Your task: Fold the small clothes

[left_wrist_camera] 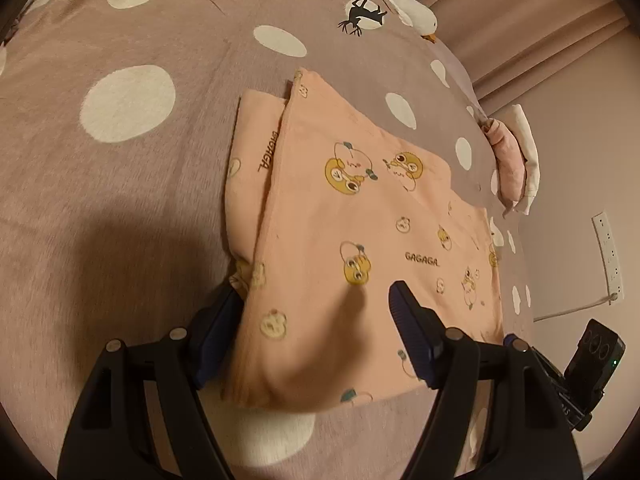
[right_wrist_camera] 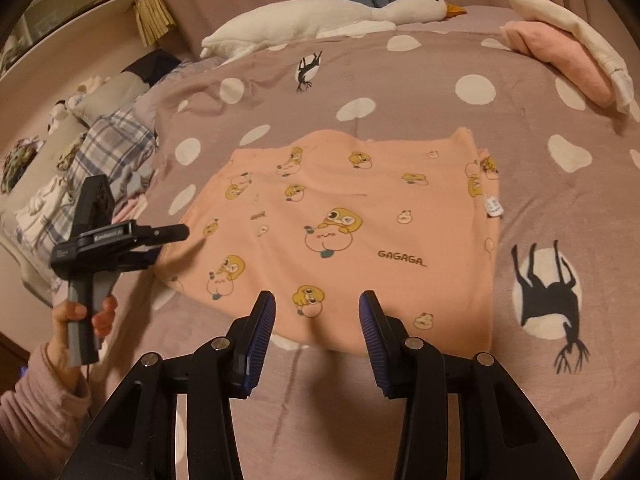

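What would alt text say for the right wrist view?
A folded peach cartoon-print garment lies on a dotted mauve bedspread, with the open right gripper at its near edge. A hand holds the left gripper at its left side.

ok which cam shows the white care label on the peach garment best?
Right wrist view. The care label sticks out from the right edge of the peach garment, white against the spotted bedcover, though its print is too small to read. The left wrist view shows the garment folded, but no label is visible there.

Dim warm light; soft shadows; fisheye-warped, vignetted edges.
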`<state>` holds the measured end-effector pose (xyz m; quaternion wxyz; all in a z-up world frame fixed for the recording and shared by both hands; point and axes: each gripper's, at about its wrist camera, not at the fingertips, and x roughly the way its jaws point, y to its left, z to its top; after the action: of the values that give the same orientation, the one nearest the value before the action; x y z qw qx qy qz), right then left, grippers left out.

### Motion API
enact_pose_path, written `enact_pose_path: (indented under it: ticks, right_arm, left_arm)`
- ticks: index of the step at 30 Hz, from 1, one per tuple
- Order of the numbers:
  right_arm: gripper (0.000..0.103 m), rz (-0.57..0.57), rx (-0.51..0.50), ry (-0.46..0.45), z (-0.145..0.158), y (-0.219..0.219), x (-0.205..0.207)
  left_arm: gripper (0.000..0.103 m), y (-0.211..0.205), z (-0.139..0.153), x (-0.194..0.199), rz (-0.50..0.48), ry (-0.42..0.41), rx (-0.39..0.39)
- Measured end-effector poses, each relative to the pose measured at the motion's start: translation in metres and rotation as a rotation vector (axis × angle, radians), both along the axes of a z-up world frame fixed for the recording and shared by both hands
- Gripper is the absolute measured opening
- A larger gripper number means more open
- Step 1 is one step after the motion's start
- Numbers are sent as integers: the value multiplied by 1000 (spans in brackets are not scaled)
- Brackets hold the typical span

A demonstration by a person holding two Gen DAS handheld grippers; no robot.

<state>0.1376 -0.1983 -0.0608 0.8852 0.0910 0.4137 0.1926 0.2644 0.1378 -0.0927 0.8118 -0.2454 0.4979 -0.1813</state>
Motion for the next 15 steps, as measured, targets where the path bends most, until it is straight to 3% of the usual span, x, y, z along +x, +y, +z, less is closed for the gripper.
enact_pose_path:
  ticks: [3,8,11,15]
  right_arm:
    - [44,4,-2,8,-1,3,1]
    - [44,10,13,6,0,5,0]
    - [44,13,35,14,-3,6,3]
    - [44,20,75,38,-8,14,14]
  left_arm:
    - [74,7,-3,11,6,9,-64]
    - [74,25,-11,31,8,56,-250]
    - [74,22,-10,37,1,59,-262]
    - [73,9,-6,41,-16,48,-215]
